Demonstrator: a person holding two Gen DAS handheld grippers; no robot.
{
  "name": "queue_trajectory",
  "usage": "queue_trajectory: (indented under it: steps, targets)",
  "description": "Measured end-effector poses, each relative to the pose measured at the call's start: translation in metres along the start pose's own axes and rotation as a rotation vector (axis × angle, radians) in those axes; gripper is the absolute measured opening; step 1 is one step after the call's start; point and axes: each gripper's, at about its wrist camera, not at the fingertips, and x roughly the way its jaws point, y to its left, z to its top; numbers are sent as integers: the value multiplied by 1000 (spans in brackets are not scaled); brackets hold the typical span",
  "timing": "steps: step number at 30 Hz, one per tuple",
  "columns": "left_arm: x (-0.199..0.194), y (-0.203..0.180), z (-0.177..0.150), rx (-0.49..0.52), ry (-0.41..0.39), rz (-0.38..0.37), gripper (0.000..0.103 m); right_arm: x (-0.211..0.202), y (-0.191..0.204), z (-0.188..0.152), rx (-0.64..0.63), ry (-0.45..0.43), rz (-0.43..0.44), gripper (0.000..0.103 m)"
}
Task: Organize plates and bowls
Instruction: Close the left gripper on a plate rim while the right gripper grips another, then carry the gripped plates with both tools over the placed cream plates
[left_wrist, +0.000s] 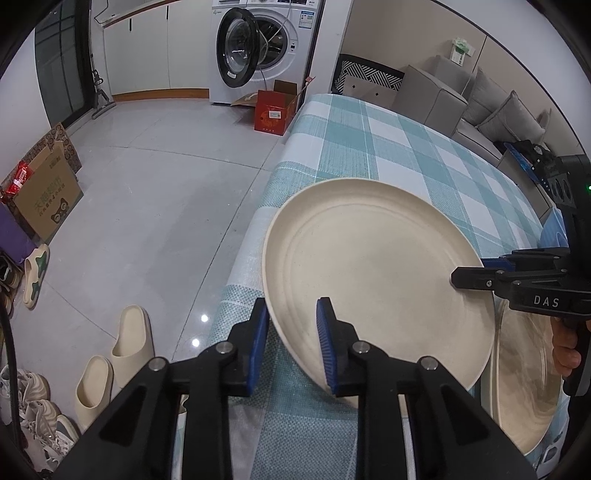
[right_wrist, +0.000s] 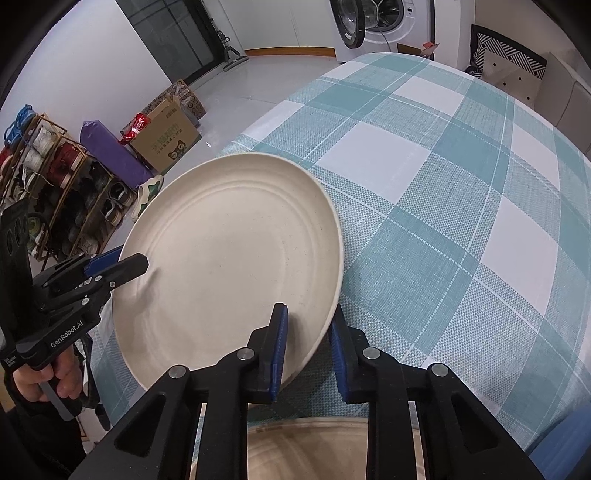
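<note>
Place: a home, living and laundry area.
Upper middle: a washing machine (left_wrist: 258, 48) is standing open.
Upper right: a grey sofa (left_wrist: 476, 99) is sitting.
Left: a shoe rack (right_wrist: 55, 192) and slippers (left_wrist: 114, 362) are lying.

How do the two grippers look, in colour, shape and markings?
Both are black, angular frames with silver rivets and ribbed blue pads. The left gripper carries white "GenRobot.AI" lettering on its side, as the right wrist view shows. The right gripper carries white "DAS" lettering and a small green light, seen from the left wrist.
</note>
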Motion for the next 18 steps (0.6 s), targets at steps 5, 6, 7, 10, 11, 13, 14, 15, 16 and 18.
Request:
queue_trajectory:
  steps: [5,6,7,10,11,13,14,15,16,18]
  targets:
    - [-5,-1,1,2,-9,2,24,-5,0,-1,-6,-6,-1,23]
    - [-6,-2,1,2,-11,1,24,-6,-1,0,-7,-8,-2,23]
    - [-7,-2,1,3,-14,1,24,-7,-1,0,-11,-12,-6,23]
    - [-8,-2,1,5,-16,1,24,-9,1,-1,-21,-15,-14,23]
    - [-7,-2,1,6,-13,1,24,-9,2,-2,-24,-14,-17,23]
    - [-6,-2,0,4,-9,-1,24,-8,2,-2,-25,-9,-20,23]
    - [-6,-2,0,5,-10,-1,24,-7,3,-3,-26,-11,-21,23]
    - [-6,-3,0,6,-10,0,24,-8,4,-3,-28,-14,-22,23]
    - [-6,-3,0,4,-10,-2,24,-8,4,-3,-30,-16,-22,23]
    - [-7,-3,0,5,-14,-1,24,-10,6,-4,-35,-20,-26,23]
